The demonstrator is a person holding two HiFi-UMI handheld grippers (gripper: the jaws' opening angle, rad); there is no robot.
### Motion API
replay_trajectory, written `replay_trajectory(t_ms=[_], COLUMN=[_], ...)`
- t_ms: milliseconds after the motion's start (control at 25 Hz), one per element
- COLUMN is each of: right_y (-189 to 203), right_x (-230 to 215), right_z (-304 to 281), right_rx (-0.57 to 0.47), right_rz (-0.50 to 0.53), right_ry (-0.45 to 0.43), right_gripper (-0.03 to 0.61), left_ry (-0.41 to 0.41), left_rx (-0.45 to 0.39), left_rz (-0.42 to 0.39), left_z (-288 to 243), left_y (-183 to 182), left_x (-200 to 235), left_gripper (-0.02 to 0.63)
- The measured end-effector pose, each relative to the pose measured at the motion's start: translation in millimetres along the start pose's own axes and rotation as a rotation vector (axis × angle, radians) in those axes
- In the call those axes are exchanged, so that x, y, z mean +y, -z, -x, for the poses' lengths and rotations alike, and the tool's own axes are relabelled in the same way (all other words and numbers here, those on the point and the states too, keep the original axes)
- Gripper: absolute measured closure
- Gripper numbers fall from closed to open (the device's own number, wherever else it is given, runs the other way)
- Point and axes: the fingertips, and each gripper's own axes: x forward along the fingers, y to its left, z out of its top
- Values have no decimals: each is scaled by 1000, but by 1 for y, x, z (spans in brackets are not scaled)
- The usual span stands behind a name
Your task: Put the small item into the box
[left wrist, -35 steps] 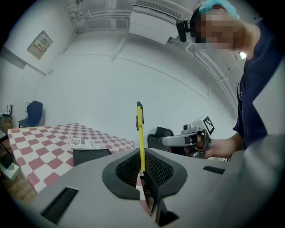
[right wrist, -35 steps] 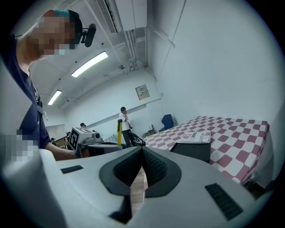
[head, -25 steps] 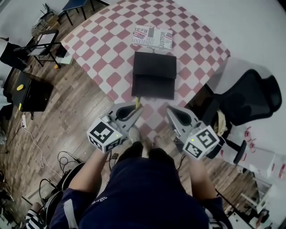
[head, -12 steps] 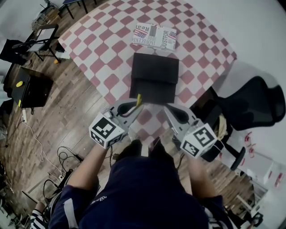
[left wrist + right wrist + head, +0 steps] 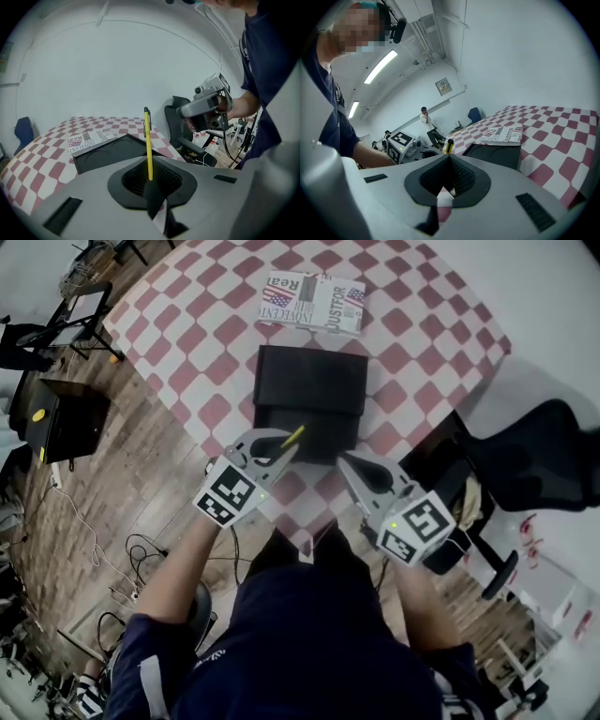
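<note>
Head view: left tool (image 5: 274, 448) clamps a yellow pen (image 5: 292, 437); the box (image 5: 314, 381) lies just ahead of it.
Left gripper view: jaws pinch the pen's lower end. It looks light, stiff and slick, so it may pivot.
Right gripper view: right tool (image 5: 449, 161) is closed on nothing.

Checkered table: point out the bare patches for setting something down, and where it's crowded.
Bare cloth lies left of the black box, out to the checkered table's edge, and right of the box and newspaper. The near corner is crowded: the left gripper, shut on a yellow pen, and the right gripper hang at the box's front.
</note>
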Motion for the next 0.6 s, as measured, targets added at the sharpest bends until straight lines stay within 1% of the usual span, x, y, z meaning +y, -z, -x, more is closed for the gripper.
replay_trajectory(t_ms=[80,160,400,480,600], right_y=[5,10,23,28,35], right_x=[-9,-18,-40,-45,-52], right_z=[1,4,11,13,14], right_rx=[7,15,35,41,50], right_rz=[-12,-24,-55,-65,-76], right_ry=[2,4,21,25,30], right_gripper=[568,568,568,568,568], left_ry=[17,26,83,99,102], left_rx=[64,143,387,443,504], left_rz=[-31,-86,-336,-382,-433], left_z=[-17,-30,-65,-73,-82], left_y=[13,27,71,83,92], left_x=[3,6,6,5,8], left_gripper=[566,566,566,566,566])
